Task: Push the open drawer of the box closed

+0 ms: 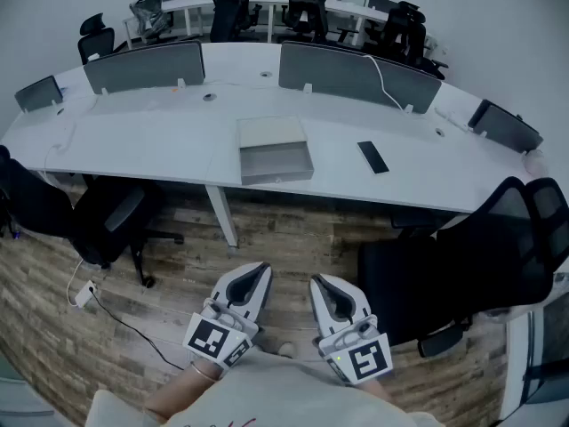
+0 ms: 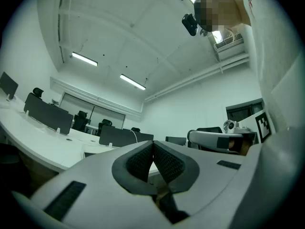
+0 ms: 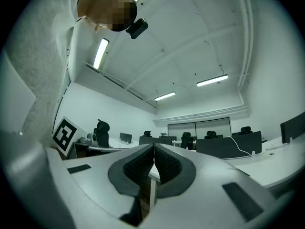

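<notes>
A flat grey box (image 1: pixel 272 133) lies on the long white desk (image 1: pixel 160 140), its drawer (image 1: pixel 276 164) pulled out toward me at the desk's front edge. Both grippers hang low over the wooden floor, well short of the desk. My left gripper (image 1: pixel 263 270) is shut with nothing in it; its pads (image 2: pixel 164 162) meet. My right gripper (image 1: pixel 316 283) is likewise shut and empty, its pads (image 3: pixel 164 166) touching. The two gripper views look level across the room and do not show the box.
A black phone (image 1: pixel 372 157) lies on the desk right of the drawer. Grey divider panels (image 1: pixel 356 74) stand behind it. Black office chairs sit at left (image 1: pixel 111 225) and right (image 1: pixel 471 256). A white desk leg (image 1: pixel 222 216) stands below the drawer. A cable and power strip (image 1: pixel 84 294) lie on the floor.
</notes>
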`<action>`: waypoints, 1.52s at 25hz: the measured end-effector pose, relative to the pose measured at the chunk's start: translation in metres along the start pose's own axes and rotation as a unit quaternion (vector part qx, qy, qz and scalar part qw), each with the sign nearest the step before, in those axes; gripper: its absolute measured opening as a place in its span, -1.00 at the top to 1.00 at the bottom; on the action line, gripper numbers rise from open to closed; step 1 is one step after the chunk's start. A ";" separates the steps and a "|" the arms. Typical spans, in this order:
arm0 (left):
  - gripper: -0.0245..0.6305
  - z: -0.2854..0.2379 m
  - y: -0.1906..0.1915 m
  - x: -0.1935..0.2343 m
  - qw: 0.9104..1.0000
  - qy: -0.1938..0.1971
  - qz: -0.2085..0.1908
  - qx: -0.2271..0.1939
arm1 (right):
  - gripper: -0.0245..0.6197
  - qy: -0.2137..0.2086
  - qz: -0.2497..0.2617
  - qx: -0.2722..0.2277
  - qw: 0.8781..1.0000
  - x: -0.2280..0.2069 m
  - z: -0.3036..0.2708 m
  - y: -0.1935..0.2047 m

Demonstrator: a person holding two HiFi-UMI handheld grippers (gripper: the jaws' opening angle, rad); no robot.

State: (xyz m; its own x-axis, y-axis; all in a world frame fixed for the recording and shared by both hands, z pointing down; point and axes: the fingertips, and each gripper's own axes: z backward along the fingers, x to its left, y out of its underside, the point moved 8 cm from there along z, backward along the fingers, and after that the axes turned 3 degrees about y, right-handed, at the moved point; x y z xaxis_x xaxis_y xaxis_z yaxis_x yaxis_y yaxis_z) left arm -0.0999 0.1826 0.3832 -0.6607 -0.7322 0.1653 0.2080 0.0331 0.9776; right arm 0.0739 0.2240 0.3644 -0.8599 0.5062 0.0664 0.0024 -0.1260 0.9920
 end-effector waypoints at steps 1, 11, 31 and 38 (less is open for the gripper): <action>0.87 0.000 -0.001 -0.001 1.000 0.001 -0.001 -0.001 | 0.87 -0.001 0.000 0.000 1.000 0.000 -0.001 -0.001; 0.87 -0.001 -0.005 -0.003 1.000 0.001 -0.009 -0.003 | 0.87 -0.005 0.003 -0.002 1.000 0.000 -0.001 -0.004; 0.87 -0.012 0.000 -0.020 0.999 -0.030 -0.015 -0.015 | 0.87 -0.015 -0.007 -0.036 0.999 -0.025 0.016 -0.008; 0.87 -0.012 0.001 -0.032 0.998 -0.048 -0.025 -0.012 | 0.87 -0.025 -0.015 -0.026 0.999 -0.034 0.021 0.002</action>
State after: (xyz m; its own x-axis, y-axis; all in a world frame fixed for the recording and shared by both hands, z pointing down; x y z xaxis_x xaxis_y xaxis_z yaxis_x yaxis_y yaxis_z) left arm -0.0705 0.1979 0.3772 -0.7367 -0.6638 0.1290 0.1897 -0.0197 0.9817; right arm 0.1141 0.2243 0.3667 -0.8320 0.5530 0.0435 -0.0504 -0.1534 0.9869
